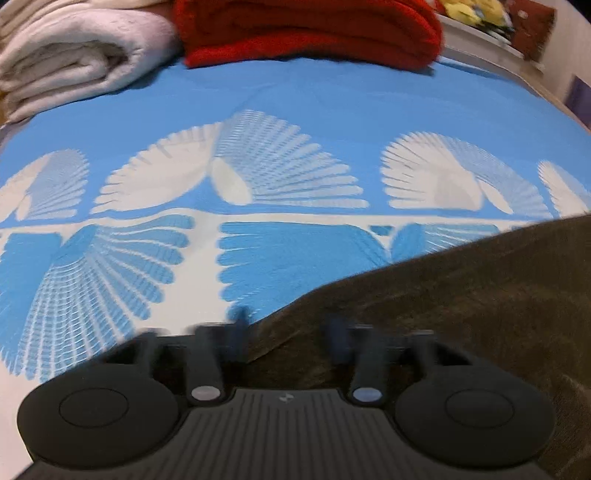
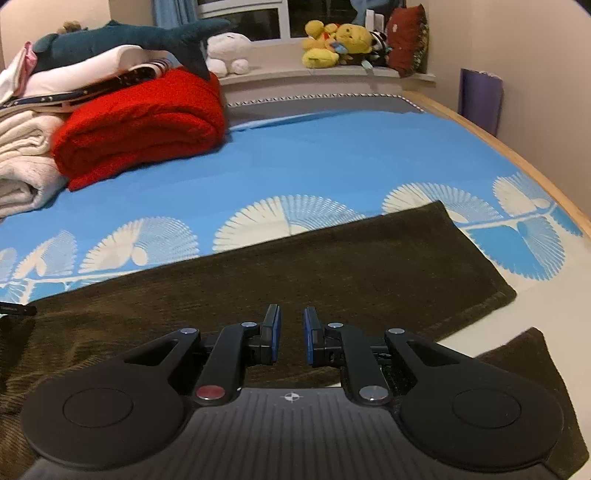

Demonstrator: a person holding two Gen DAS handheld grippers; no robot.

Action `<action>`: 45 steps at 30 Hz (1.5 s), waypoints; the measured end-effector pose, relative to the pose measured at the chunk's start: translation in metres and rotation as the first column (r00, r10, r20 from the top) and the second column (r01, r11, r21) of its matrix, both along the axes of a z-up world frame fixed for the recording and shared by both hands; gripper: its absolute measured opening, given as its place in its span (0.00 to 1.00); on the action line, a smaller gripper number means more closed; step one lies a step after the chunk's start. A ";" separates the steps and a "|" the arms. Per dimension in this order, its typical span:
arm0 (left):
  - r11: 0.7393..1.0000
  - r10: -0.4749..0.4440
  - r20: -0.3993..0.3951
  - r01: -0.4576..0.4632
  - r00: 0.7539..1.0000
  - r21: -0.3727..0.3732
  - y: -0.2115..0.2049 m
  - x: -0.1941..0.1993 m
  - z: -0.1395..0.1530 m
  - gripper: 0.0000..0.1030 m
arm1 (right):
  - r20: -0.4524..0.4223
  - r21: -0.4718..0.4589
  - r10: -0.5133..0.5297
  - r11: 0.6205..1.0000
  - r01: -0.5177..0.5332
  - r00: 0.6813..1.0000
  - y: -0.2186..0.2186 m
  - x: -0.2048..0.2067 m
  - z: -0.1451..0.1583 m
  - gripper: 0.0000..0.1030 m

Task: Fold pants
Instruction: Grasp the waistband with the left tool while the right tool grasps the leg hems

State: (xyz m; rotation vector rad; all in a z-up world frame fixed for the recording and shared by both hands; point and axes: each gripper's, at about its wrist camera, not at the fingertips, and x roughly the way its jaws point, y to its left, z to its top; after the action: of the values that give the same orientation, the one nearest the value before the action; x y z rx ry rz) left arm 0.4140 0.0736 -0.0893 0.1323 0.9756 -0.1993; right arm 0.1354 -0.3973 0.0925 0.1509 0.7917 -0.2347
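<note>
Spread across the bed, a blue sheet with white fan shapes gives a flat place for folding. From the left wrist, the dark brown corduroy pants lie at the near right, their edge running between the blurred fingers of the left gripper, which stand apart and pinch nothing. A folded red blanket sits far off, out of the way.

From the right wrist, one pant leg stretches flat toward the far right. The right gripper hovers over it, its blue pads close together with a bare gap between, gripping nothing.
</note>
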 end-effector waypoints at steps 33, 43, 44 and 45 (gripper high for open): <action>0.922 0.122 -0.311 -0.224 0.943 -0.317 0.057 -0.257 0.056 0.48 | -0.045 0.197 -0.231 0.952 0.236 0.972 -0.054 -0.062 -0.002 0.14; 0.833 0.250 -0.485 -0.441 0.838 -0.334 0.076 -0.215 0.000 0.60 | 0.015 0.343 -0.326 0.889 0.302 0.945 -0.089 -0.053 -0.018 0.16; 0.826 0.266 -0.489 -0.458 0.831 -0.328 0.077 -0.210 -0.001 0.59 | 0.015 0.358 -0.333 0.882 0.305 0.943 -0.094 -0.049 -0.020 0.19; 0.820 0.289 -0.487 -0.475 0.824 -0.318 0.079 -0.206 -0.001 0.58 | 0.012 0.376 -0.340 0.873 0.311 0.940 -0.099 -0.044 -0.025 0.26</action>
State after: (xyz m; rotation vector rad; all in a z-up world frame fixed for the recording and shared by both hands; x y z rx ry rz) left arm 0.2084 0.1523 -0.0903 -0.5440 1.3433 -0.0533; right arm 0.0918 -0.4964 0.0675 0.6517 0.7229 -0.3959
